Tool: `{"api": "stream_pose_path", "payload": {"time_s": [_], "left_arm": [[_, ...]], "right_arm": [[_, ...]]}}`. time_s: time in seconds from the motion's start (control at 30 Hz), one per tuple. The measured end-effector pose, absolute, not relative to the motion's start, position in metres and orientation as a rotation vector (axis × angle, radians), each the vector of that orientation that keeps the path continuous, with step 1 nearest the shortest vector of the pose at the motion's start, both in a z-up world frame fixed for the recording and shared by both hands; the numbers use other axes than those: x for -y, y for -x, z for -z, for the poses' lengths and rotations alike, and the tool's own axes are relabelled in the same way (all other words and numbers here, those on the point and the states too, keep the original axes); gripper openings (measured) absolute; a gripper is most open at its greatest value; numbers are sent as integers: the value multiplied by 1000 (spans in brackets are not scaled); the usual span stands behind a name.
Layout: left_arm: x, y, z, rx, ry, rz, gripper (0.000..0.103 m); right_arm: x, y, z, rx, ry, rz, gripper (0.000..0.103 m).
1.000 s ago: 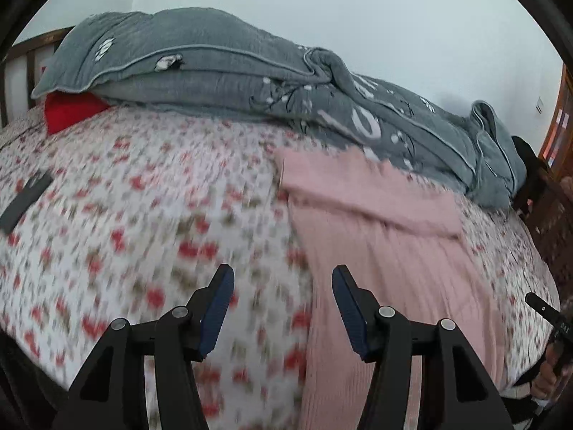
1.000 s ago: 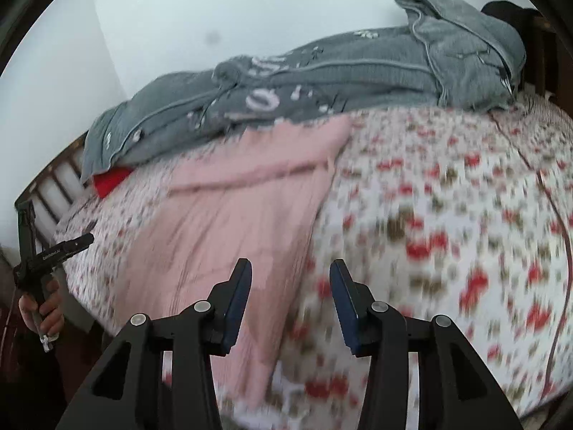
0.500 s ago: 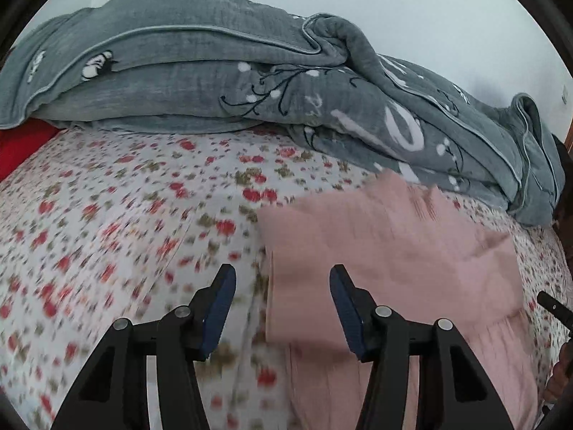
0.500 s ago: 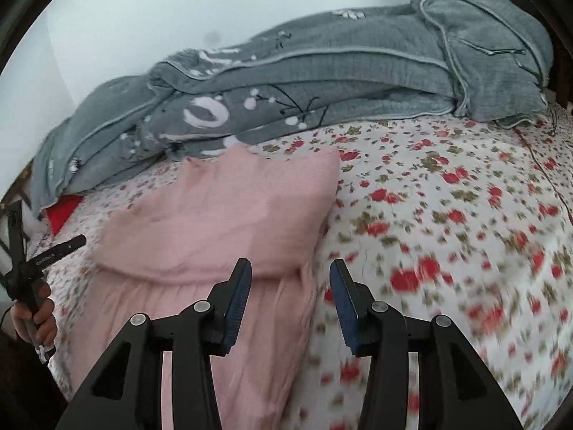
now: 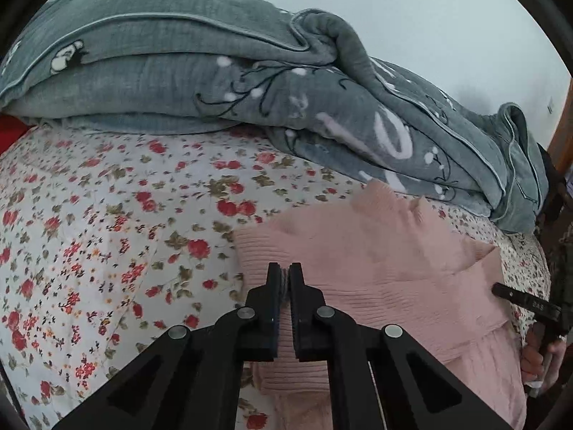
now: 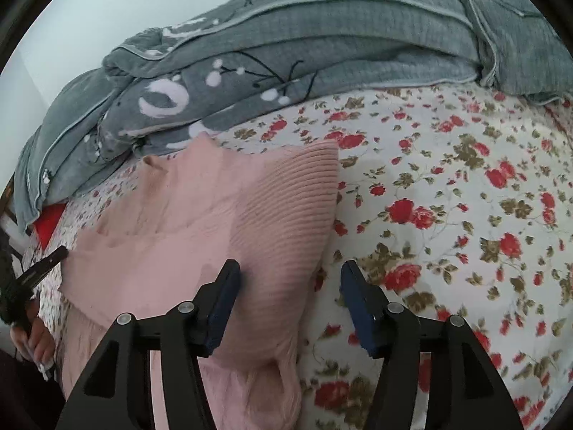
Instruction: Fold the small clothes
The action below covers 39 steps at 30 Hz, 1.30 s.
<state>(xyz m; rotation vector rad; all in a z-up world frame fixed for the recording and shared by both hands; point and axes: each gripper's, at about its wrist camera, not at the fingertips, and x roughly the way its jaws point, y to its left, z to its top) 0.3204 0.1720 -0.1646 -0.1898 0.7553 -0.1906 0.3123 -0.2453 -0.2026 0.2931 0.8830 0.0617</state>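
A pink ribbed knit garment (image 5: 376,268) lies flat on the flowered bed sheet (image 5: 107,233), its top part folded down over the body. My left gripper (image 5: 285,272) is shut on the garment's left edge, with a pinch of pink fabric between the fingertips. In the right wrist view the same garment (image 6: 232,222) lies at centre left. My right gripper (image 6: 290,268) is open, low over the garment's right edge; its left finger (image 6: 225,286) is over the pink fabric, its right finger (image 6: 354,294) over the sheet.
A thick grey quilt (image 5: 215,71) is heaped along the far side of the bed, also in the right wrist view (image 6: 322,43). A red item (image 6: 48,225) peeks out from under it. The other gripper and hand (image 5: 540,319) show at the right edge.
Both grippers moved forward and down to the garment's folded top. The left gripper closed on the left edge of the fabric. The right gripper stayed open.
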Motion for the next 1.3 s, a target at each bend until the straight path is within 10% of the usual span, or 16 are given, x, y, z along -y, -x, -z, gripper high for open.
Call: {"api": "stream_pose_path", "payload": {"time_s": [0.07,0.2,0.43,0.57,0.73,1.3], "left_arm": [[-172,-323,162,-743,208,207,6],[-178,-331,149,-706,306,272,5],[-174,-349,179,-790,250,181,6],[-169,-349,192,-827,177,132,9],[-160,-322,154,-707,125,87,45],[-136,-290,188,-786,93,111,49]], "right_arm": [[243,-314,202,-879,-281,-62,54],[239,-315,196,-837,-260,-65,14],[241,-316,197,-823,-240,-48,13],[243,-319,197,-854,-217,6,29],[228,-298,165,-740,-106,42,38],[232,-284,186,-795,-70,71,31]]}}
